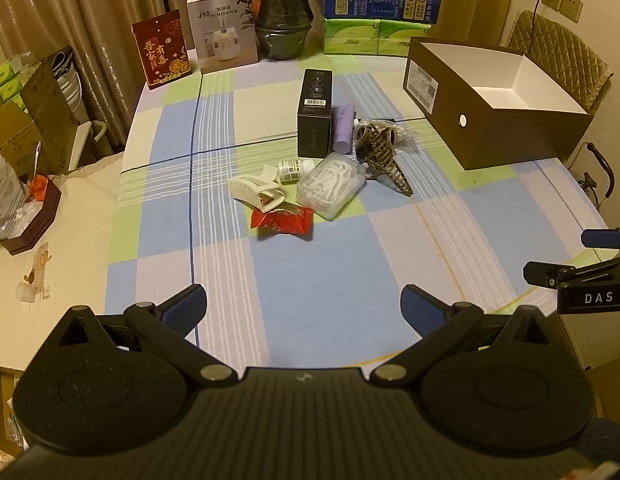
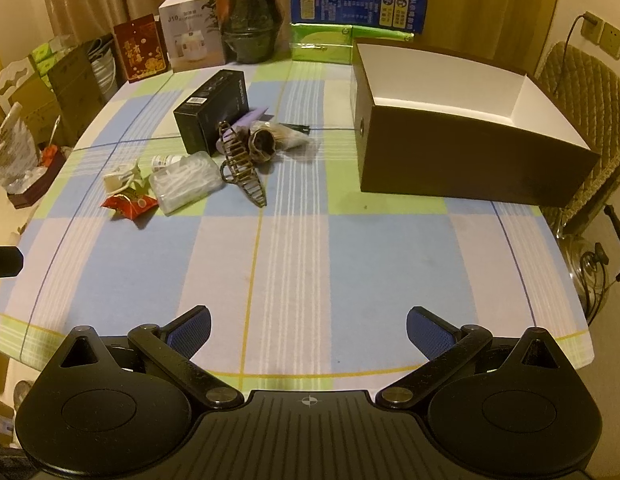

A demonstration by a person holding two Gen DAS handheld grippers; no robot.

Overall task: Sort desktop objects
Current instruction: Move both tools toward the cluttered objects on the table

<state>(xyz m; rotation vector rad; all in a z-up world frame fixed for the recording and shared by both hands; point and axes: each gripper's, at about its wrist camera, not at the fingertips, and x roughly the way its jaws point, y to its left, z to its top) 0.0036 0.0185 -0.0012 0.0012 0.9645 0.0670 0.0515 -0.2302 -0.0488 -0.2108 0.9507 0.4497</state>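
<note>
Table [image 1: 310, 264]: a cloth with blue, green and white squares covers it, and it lies under and ahead of both grippers.
Brown box [image 2: 469, 160]: open on top and white inside, it sits ahead and to the right of the right gripper.
Left gripper [image 1: 304, 308]: it tips down toward the table, its blue fingers are wide apart with nothing between them, and it hangs over the near edge.
Right gripper [image 2: 308, 330]: it tips down the same way, fingers spread wide and bare, also over the near edge.
Black box [image 1: 314, 114]: it lies far ahead of the left gripper, at the back of the pile.
Clear case [image 1: 331, 184]: full of white picks, it is in the pile's middle, well ahead of the left gripper.
Brown hair clip [image 2: 242, 168]: ahead and to the left of the right gripper, just beside the clear case.
White clip [image 1: 260, 192]: touching the red packet.
Red packet [image 1: 284, 222]: the nearest thing in the pile to the left gripper.
</note>
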